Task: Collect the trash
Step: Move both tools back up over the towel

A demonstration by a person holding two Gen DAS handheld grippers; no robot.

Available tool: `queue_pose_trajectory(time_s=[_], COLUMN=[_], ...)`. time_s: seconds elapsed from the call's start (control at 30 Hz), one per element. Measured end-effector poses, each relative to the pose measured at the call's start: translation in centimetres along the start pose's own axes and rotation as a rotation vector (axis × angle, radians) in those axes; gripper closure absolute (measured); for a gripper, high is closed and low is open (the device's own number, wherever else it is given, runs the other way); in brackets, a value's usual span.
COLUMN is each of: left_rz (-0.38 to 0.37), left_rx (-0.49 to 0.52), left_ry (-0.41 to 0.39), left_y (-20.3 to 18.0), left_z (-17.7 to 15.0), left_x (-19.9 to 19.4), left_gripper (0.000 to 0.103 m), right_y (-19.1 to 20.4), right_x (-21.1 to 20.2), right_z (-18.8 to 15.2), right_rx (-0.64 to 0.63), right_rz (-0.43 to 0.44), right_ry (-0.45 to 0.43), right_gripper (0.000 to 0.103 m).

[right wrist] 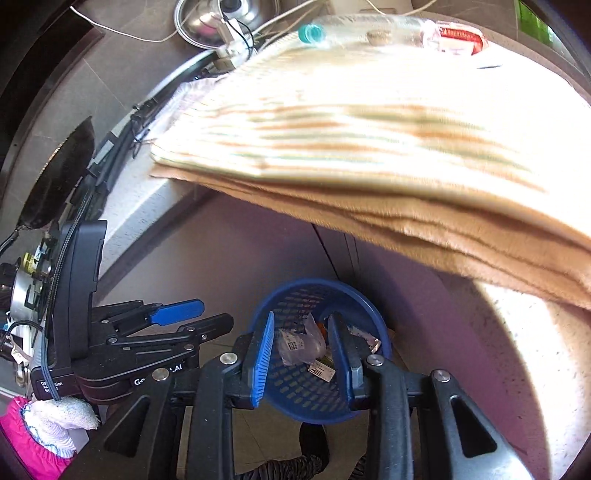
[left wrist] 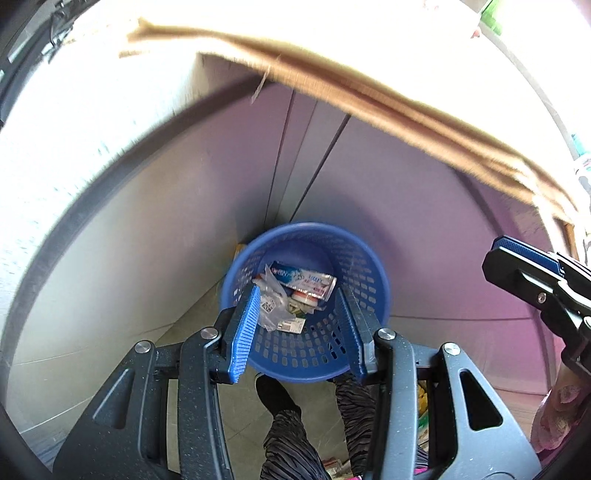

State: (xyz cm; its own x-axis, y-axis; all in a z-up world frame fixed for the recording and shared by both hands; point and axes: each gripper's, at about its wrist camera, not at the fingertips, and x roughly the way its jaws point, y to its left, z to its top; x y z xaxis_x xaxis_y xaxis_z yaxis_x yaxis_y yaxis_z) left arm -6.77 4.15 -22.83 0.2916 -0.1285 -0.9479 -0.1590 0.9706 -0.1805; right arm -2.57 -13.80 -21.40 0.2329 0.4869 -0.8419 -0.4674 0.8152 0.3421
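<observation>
Partly done: trash is already held in the bin [left wrist: 306,295].
Both the left tool [left wrist: 297,328] and right tool [right wrist: 301,356] are held open and empty above it; a bottle [right wrist: 354,31] is left on the surface [right wrist: 147,206].

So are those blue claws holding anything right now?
No. Both the left gripper and right gripper are open and empty above the blue trash basket.

trash [left wrist: 295,291] in basket [left wrist: 365,273], basket below towel [left wrist: 369,96]
</observation>
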Motion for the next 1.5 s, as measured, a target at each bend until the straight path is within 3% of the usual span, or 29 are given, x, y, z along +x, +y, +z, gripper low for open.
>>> queue_pose_trajectory(time_s=[0.27, 0.4, 0.67, 0.8, 1.1, 1.5], left_rz=[-0.008, -0.015, -0.044, -0.014, -0.033, -0.052], left_rx=[-0.017, -0.014, -0.033, -0.048, -0.108, -0.201], left_ry=[-0.061, -0.097, -0.168, -0.214, -0.261, -0.250], left_y=[-1.0, -1.9, -4.2, -5.8, -8.4, -10.3], left_z=[1.2, 2.1, 6.0, 8.7, 14.8, 22.3], left_x=[-3.6, -5.1, -7.6, -8.0, -8.6, -7.4], left_gripper=[0.060, 0.047, 0.040, 0.033, 0.027, 0.022], right_y=[0.1, -0.6, -3.9, -6.7, -13.3, -19.9], right_x=[-4.2, -6.7, -10.8, -12.3, -13.1, -11.4], right_z=[1.4, 2.4, 5.5, 7.3, 12.2, 19.1], right_rx=[-0.030, -0.043, -0.002, 0.023, 0.086, 0.232], right_rz=[0.037, 0.045, 0.053, 0.035, -0.016, 0.049], right_ry=[-0.064, -0.111, -0.190, -0.215, -0.232, -0.205], right_gripper=[0.055, 0.043, 0.027, 0.025, 0.025, 0.026])
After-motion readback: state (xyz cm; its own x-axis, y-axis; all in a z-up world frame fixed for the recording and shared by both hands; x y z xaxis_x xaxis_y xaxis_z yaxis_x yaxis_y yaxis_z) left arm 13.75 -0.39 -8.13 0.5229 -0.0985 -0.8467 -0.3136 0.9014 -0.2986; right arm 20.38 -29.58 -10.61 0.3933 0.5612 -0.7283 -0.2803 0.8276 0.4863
